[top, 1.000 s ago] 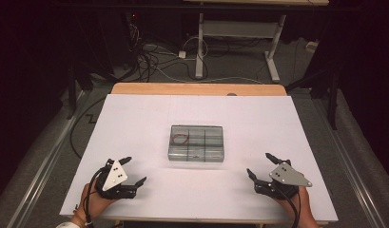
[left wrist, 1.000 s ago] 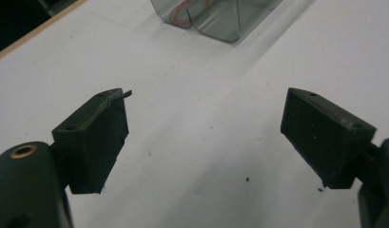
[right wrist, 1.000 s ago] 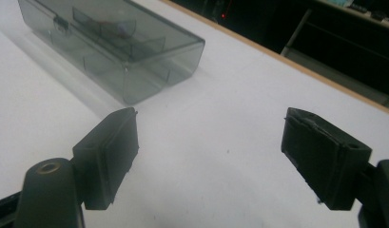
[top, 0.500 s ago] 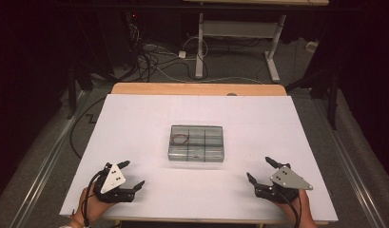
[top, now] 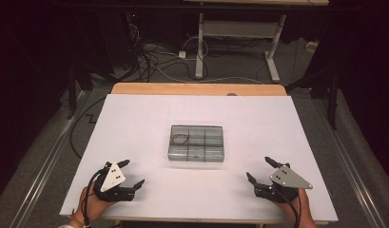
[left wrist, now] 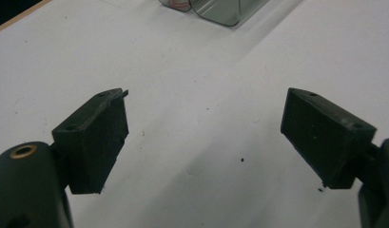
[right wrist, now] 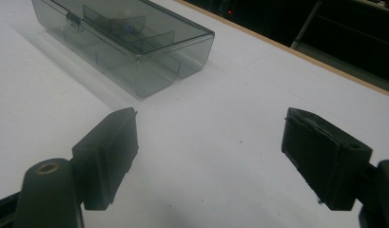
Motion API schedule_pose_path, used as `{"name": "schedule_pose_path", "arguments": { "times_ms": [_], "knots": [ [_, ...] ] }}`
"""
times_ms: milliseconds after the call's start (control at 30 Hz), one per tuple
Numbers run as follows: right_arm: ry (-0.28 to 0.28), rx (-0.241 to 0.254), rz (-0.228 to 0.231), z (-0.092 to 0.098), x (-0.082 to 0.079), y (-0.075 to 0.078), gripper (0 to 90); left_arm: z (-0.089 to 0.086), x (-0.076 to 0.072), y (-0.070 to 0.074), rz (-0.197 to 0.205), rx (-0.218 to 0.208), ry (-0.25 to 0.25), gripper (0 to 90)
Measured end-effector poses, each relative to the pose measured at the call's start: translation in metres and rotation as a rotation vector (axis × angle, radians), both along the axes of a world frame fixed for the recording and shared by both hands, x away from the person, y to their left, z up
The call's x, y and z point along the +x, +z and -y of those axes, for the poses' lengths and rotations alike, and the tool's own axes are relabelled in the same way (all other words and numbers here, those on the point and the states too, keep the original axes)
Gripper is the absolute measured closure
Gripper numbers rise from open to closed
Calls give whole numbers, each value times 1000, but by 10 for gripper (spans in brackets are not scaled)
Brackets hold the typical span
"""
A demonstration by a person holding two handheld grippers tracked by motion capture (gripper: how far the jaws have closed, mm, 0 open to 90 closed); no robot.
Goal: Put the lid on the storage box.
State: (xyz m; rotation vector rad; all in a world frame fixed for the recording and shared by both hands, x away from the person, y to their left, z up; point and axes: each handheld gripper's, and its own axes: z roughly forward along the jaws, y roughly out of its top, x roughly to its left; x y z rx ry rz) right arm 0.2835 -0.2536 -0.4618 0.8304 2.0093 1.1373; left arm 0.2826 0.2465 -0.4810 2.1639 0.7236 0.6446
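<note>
A table runs from the near edge toward the back. A compartment box lies on it, near the middle. Inside the box, a looped cord lies in the rear left compartment. The left gripper sits over the near left part of the table, in front of the box and to its left. The right gripper sits over the near right part, in front of the box and to its right. Both grippers are well apart from the box and from each other.

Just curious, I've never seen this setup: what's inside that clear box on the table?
The clear box, lid closed, is split into compartments. One far-left compartment holds a thin reddish loop. The others look empty, though the tinted plastic could hide small things.
</note>
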Motion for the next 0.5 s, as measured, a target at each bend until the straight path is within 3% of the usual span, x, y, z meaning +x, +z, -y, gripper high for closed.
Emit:
{"name": "schedule_pose_path", "arguments": {
  "times_ms": [133,500],
  "knots": [
    [9,-2,-2,-2,0,0,201,-1,1,1,14,3,-6,154],
    [18,18,-27,-1,2,-2,202,-1,3,0,-9,-3,4,154]
  ]
}}
